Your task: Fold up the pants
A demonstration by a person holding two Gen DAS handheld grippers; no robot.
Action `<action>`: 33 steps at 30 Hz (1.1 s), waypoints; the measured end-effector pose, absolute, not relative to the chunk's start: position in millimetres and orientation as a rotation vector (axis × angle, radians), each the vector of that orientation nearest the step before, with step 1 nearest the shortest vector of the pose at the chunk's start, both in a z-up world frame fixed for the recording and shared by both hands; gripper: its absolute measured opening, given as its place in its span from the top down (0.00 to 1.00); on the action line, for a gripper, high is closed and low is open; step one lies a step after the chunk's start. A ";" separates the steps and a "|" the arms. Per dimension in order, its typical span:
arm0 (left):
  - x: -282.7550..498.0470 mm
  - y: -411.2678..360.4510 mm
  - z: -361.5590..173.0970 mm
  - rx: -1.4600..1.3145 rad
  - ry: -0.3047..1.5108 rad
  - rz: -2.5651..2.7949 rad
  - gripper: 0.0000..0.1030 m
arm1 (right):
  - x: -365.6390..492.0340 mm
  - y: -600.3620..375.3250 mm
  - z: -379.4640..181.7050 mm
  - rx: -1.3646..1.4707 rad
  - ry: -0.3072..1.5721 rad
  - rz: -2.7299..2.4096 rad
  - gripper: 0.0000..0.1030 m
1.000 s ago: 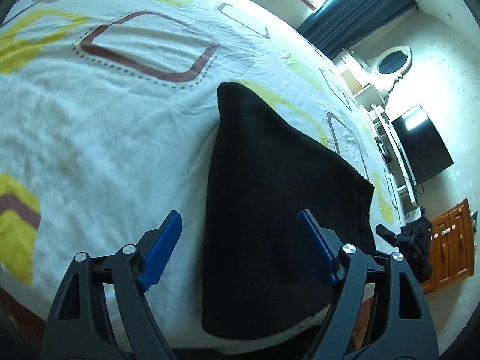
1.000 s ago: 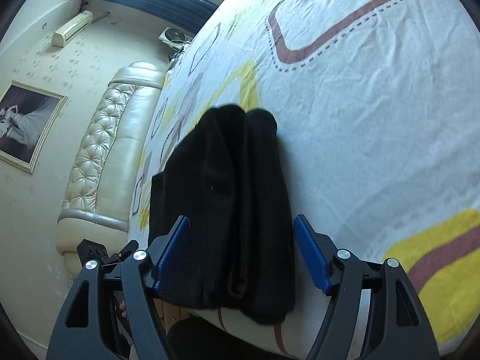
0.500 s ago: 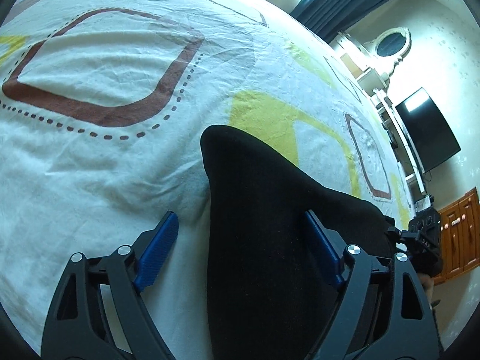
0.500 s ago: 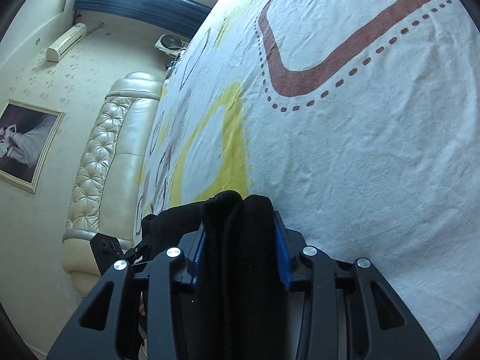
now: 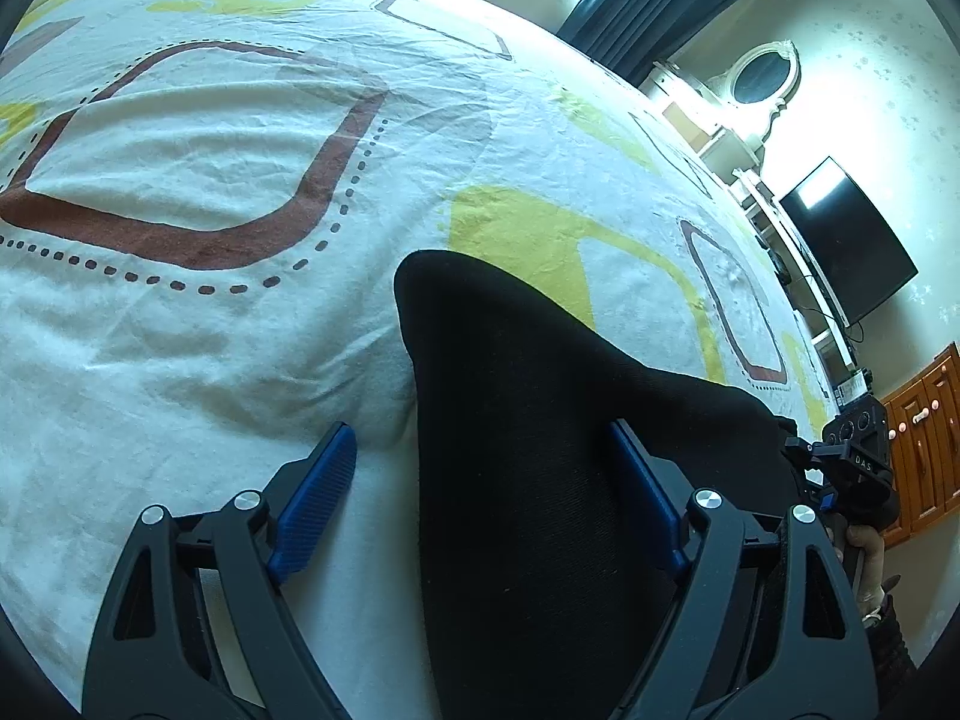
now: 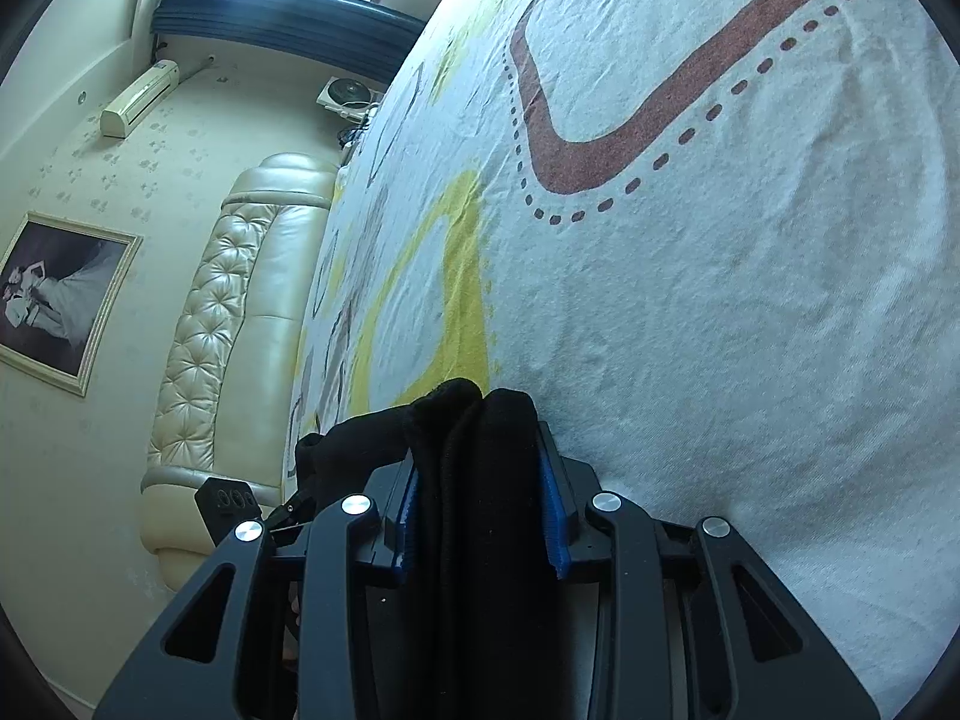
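A pair of black, soft-woven pants, already folded into a thick long bundle, lies on a bed covered by a white cotton sheet printed with rounded brown and yellow squares. Seen from the left wrist camera, the left gripper, a black claw with blue ribbed pads, stands spread wide over one end of the bundle: its left pad hovers above bare sheet just beside the cloth edge, while its right pad sits over the black fabric, and nothing is pinched. A second ago this claw was further back and the bundle lay smaller ahead of it; now the cloth fills the space between the fingers. From the right wrist camera, the right gripper has just been closing, and its blue pads now press on either side of the stacked black layers at the bundle's other end, bunching them upright; a second ago those pads stood wide apart with the cloth lying flat between them. The right gripper also shows at the far right edge of the left view, at the bundle's far end, with part of the person's hand beneath it. Judged from this, one end is secured and the other end is not yet gripped, so the next fold probably waits on the left claw closing.
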State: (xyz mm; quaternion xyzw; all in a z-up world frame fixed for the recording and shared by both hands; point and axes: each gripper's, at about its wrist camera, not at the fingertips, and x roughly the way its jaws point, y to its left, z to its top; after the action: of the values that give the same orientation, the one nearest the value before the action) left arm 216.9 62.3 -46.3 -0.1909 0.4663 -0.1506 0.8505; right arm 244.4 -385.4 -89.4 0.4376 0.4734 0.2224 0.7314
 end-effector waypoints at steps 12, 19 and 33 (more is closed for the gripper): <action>204.6 71.3 -42.6 -0.492 0.983 -0.315 0.11 | 207.6 -421.8 -84.4 1.058 1.010 0.453 0.49; 175.8 67.1 -33.3 -0.443 1.011 -0.236 0.06 | 168.1 -435.3 -82.5 1.047 0.996 0.409 0.45; 86.2 70.6 -18.8 -0.410 0.978 -0.095 0.06 | 122.8 -423.6 -72.2 0.989 1.021 0.326 0.32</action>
State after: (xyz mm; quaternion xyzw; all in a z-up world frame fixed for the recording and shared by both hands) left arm 86.2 70.6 -18.8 -0.1955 0.4661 -0.0451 0.8617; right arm 122.8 -423.6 -72.2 0.4520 0.4663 0.1491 0.7456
